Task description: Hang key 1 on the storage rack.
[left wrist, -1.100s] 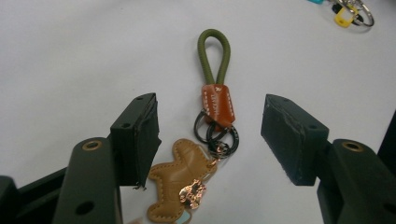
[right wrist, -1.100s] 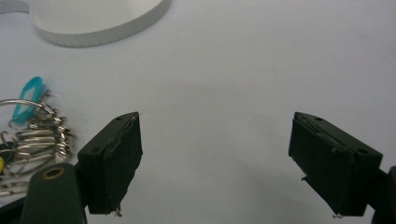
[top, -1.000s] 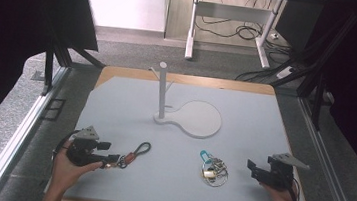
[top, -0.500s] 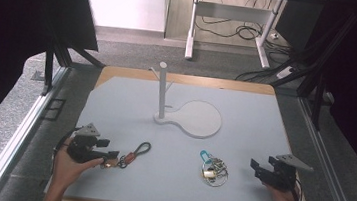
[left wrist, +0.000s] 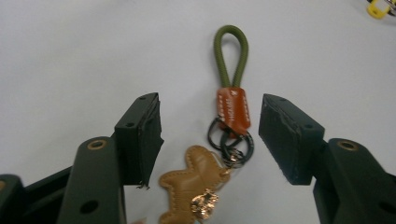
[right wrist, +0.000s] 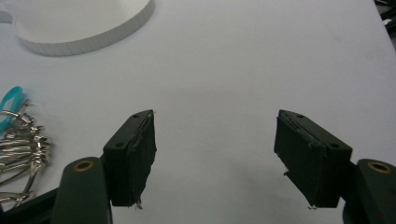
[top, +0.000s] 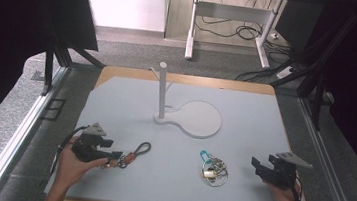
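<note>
Both tongs narrowing yet open: left tongs straddle keychain, right tongs beside key bunch.

A grey carpet floor lies around the pale tabletop. Behind it stand a white wall and desk legs with black cables. Dark curtains hang at both sides

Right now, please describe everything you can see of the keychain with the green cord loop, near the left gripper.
The keychain lies flat on the pale table. It has an olive green cord loop, an orange-brown leather sleeve with small stamped lettering, dark metal rings, and a tan stitched leather charm with a small gold ornament. It sits between the open jaws of the left gripper, whose pads do not touch it. The loop points away from the gripper.
</note>
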`<state>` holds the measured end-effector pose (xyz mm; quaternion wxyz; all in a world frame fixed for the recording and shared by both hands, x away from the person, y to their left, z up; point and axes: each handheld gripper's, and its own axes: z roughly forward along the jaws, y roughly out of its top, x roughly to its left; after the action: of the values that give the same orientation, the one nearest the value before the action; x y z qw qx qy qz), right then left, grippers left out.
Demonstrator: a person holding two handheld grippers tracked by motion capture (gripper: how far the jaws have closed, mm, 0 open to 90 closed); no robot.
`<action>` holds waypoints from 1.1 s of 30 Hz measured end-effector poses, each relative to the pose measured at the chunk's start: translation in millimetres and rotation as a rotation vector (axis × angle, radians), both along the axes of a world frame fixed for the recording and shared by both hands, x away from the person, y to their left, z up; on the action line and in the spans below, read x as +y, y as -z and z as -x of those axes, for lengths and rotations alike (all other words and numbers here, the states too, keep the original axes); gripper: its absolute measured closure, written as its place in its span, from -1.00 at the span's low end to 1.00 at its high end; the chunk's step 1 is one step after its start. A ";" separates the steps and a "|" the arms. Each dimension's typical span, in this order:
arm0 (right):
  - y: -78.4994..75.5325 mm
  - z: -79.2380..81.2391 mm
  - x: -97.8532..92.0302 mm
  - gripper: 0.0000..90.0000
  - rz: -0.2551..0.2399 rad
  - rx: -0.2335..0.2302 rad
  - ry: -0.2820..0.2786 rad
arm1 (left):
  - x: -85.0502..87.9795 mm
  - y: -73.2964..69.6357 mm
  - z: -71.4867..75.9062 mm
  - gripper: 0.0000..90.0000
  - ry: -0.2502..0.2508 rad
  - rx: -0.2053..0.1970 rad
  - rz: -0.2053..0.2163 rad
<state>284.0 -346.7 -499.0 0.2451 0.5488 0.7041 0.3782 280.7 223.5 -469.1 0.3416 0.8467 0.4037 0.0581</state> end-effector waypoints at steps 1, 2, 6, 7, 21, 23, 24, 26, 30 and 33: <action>-0.1 -0.4 1.9 -0.35 0.004 -0.003 -0.003 | -1.0 0.1 0.1 -0.12 -0.002 0.009 0.002; -0.1 -0.4 1.9 -0.35 0.004 -0.003 -0.003 | -1.0 0.1 0.1 -0.10 -0.002 0.009 0.002; -1.8 -2.1 9.7 -0.31 0.036 -0.026 -0.003 | -6.7 0.3 0.5 -0.04 -0.006 0.025 -0.016; -2.3 -1.8 9.9 -0.31 0.036 -0.029 0.001 | -8.2 -0.5 0.0 -0.03 -0.004 0.030 -0.024; -1.1 1.4 7.4 -0.31 0.039 -0.009 0.025 | -35.4 -11.1 -15.7 0.06 0.038 0.137 -0.132; -1.4 2.3 8.2 -0.31 0.043 -0.009 0.024 | -40.0 -12.7 -18.6 0.06 0.048 0.152 -0.153; -1.2 2.6 8.6 -0.31 0.045 -0.009 0.024 | -41.8 -12.8 -20.7 0.07 0.051 0.169 -0.154; -0.7 3.2 9.0 -0.31 0.051 -0.005 0.025 | -46.4 -11.9 -24.5 0.09 0.058 0.189 -0.196; -0.3 3.7 8.2 -0.31 0.056 -0.003 0.032 | -58.4 -9.5 -30.9 0.13 0.069 0.228 -0.232; 0.1 4.0 7.7 -0.31 0.060 0.005 0.037 | -67.3 -3.5 -36.1 0.16 0.069 0.243 -0.311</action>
<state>280.0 -339.0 -499.1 0.2668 0.5552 0.7053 0.3510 316.9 156.2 -465.5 0.1573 0.9034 0.3988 0.0054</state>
